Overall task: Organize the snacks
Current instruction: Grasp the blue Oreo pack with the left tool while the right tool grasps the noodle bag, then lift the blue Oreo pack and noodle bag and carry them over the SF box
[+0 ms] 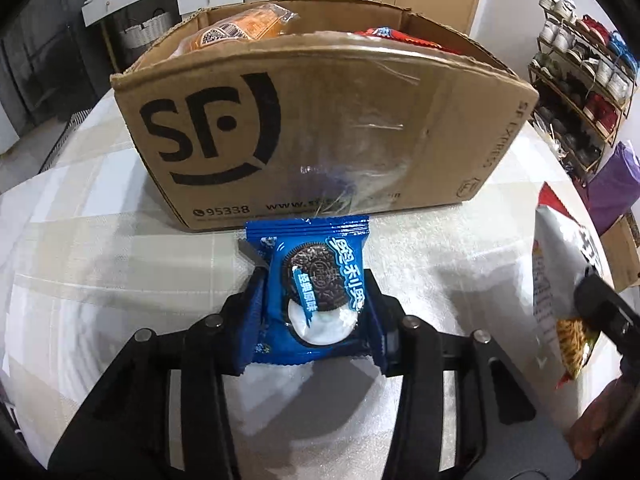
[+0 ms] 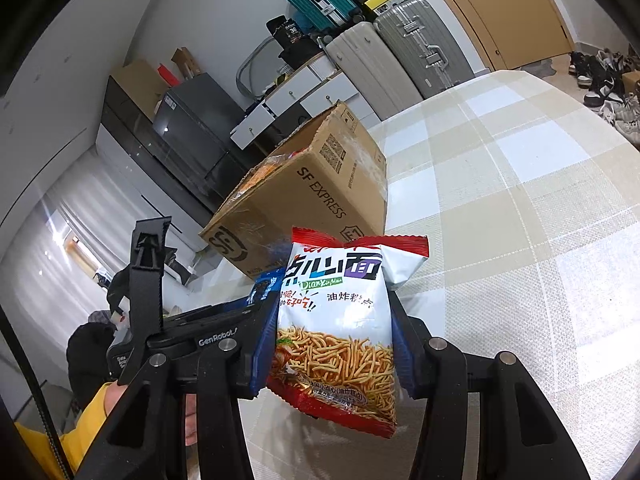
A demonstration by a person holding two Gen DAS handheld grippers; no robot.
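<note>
My left gripper [image 1: 314,280] is shut on a blue Oreo packet [image 1: 314,292] and holds it above the table just in front of the cardboard SF box [image 1: 320,120]. The box holds an orange snack pack [image 1: 240,30] and a red pack [image 1: 396,38]. My right gripper [image 2: 334,328] is shut on a white and red noodle-snack bag [image 2: 336,332], held up to the right of the box [image 2: 320,200]. That bag also shows at the right edge of the left wrist view [image 1: 560,280]. The left gripper and the Oreo packet [image 2: 264,284] show beside it.
The table has a beige and white checked cloth [image 2: 520,220]. A shoe rack [image 1: 580,80] stands to the right of the table. Suitcases [image 2: 400,52] and white drawers [image 2: 296,96] stand behind the box.
</note>
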